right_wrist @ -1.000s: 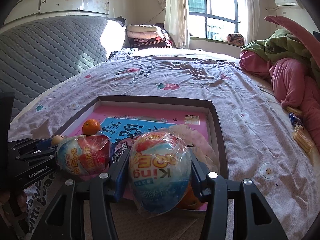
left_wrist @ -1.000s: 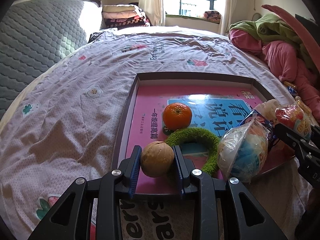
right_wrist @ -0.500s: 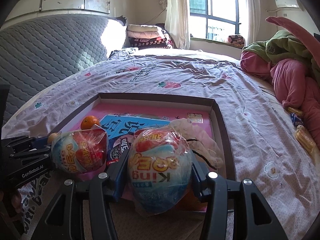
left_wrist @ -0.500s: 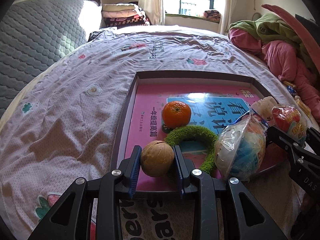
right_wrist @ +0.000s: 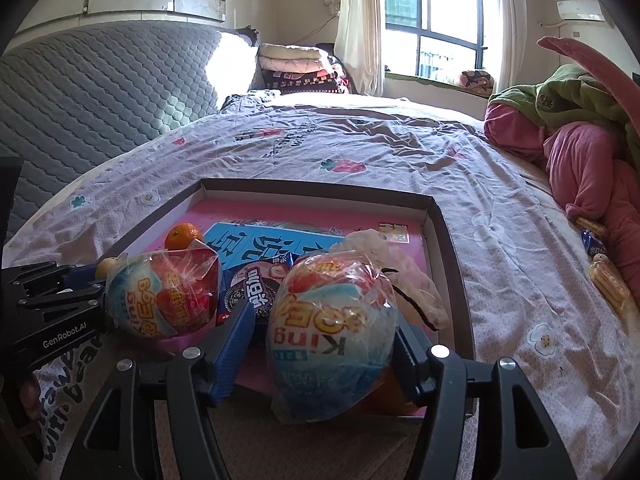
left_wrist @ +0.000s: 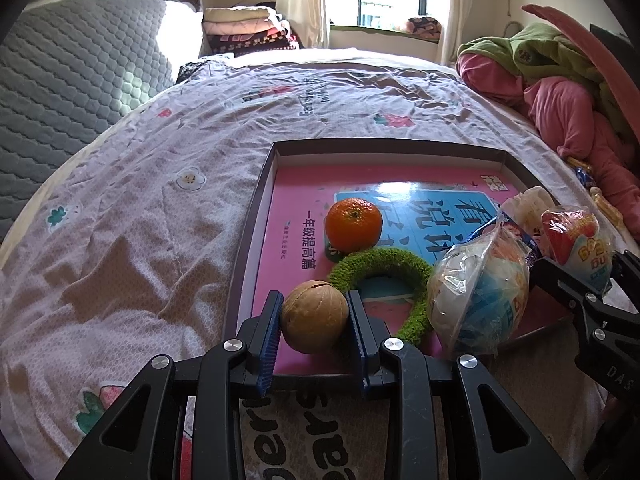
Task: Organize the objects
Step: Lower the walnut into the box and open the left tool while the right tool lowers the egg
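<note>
The left gripper (left_wrist: 314, 322) clenches a round tan walnut (left_wrist: 314, 316) just inside the near rim of the shallow dark-rimmed cardboard tray (left_wrist: 256, 216); lower it gently before releasing. The right gripper (right_wrist: 326, 346) grasps a plastic-wrapped blue-and-red toy egg (right_wrist: 332, 332) over the tray's near right; set it clear of the neighbouring wrapped egg (right_wrist: 164, 294).

Orange fruit (right_wrist: 384, 394) mostly hidden behind wrapped egg (right_wrist: 332, 336); snack packet (right_wrist: 256, 292) partly covered; book (left_wrist: 404, 216) text partly covered.

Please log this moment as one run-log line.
left gripper: shut on walnut | right gripper: shut on wrapped egg | both over tray
</note>
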Demonstrator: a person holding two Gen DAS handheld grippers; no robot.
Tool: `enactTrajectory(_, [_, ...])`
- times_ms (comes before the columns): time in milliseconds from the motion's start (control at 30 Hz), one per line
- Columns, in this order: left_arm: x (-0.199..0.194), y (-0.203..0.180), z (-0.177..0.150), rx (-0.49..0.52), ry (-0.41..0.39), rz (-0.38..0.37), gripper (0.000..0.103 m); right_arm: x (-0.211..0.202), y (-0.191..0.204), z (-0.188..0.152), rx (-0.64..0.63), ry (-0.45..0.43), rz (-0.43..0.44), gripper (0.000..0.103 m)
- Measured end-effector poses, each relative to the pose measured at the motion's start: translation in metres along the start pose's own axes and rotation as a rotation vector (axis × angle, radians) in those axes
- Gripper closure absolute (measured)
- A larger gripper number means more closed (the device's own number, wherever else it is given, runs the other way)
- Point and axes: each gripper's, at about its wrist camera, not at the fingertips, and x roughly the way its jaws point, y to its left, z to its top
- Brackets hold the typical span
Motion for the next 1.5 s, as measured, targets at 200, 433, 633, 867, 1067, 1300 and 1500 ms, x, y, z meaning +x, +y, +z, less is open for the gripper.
enactTrajectory(200, [-0.001,0.001,-0.001,0.003,0.0,-0.004,0.071,-0.003,-0.001,0.001,0.0,0.007,-0.003,0.034])
enactTrajectory(433, [-0.003,0.003,-0.002,-0.002,0.001,-0.011,0.071,-0.008,-0.009,0.0,0.012,0.008,-0.014,0.029])
enactTrajectory(633, [-0.005,0.004,-0.002,0.0,0.003,-0.021,0.071,-0.013,-0.016,0.001,0.036,-0.002,-0.021,0.028])
enactTrajectory(867, [-0.008,0.008,-0.003,-0.02,0.01,-0.052,0.071,-0.021,-0.021,0.004,0.055,-0.025,-0.015,0.027])
enactTrajectory(1067, [-0.011,0.011,-0.004,-0.021,0.007,-0.057,0.071,-0.023,-0.02,0.005,0.056,-0.03,-0.012,0.027])
enactTrajectory(1300, [-0.014,0.012,-0.004,-0.022,0.006,-0.055,0.07,-0.027,-0.022,0.007,0.071,-0.041,-0.01,0.027])
enactTrajectory(1500, [-0.017,0.017,-0.004,-0.039,0.006,-0.064,0.069,-0.03,-0.025,0.008,0.081,-0.048,-0.007,0.027])
